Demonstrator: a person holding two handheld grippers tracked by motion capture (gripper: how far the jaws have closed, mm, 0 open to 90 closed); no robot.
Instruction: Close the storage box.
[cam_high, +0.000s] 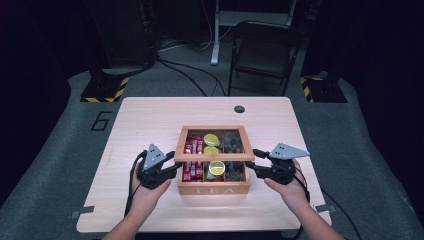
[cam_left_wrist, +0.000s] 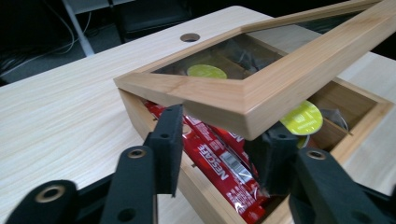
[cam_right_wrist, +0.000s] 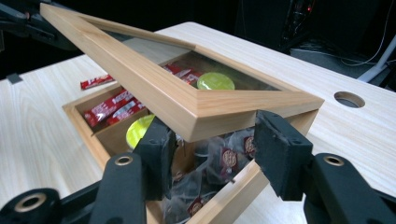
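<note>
I have the light wooden tea box (cam_high: 214, 189), lettered TEA on its front, sitting near the middle of the pale wood surface (cam_high: 145, 117), just ahead of my two hands. Its wooden-framed glass lid (cam_high: 214, 157) is raised at the front and slopes back toward the far edge, which I read as hinged there.

My left tongs (cam_high: 172, 166) reach to the lid's left front corner. In the left gripper view the tongs (cam_left_wrist: 219, 140) straddle that corner: the corner of the frame (cam_left_wrist: 243, 100) sits between and above the two black pads, one pad out over the box's left wall and the other down inside it. I see no pad pressing on the wood, so I call them open.

My right tongs (cam_high: 252, 161) are at the lid's right front corner. In the right gripper view the tongs (cam_right_wrist: 215, 144) stand apart beneath the frame's corner (cam_right_wrist: 201, 109), with gaps on both sides, so they are open too.

Inside the box lie red stick sachets (cam_left_wrist: 219, 158) in the left compartments, lime-green round capsules (cam_high: 216, 167) in the middle, and clear-wrapped tea bags (cam_right_wrist: 219, 163) on the right. One red stick sachet (cam_right_wrist: 95, 82) seems to lie on the surface beyond the box.
</note>
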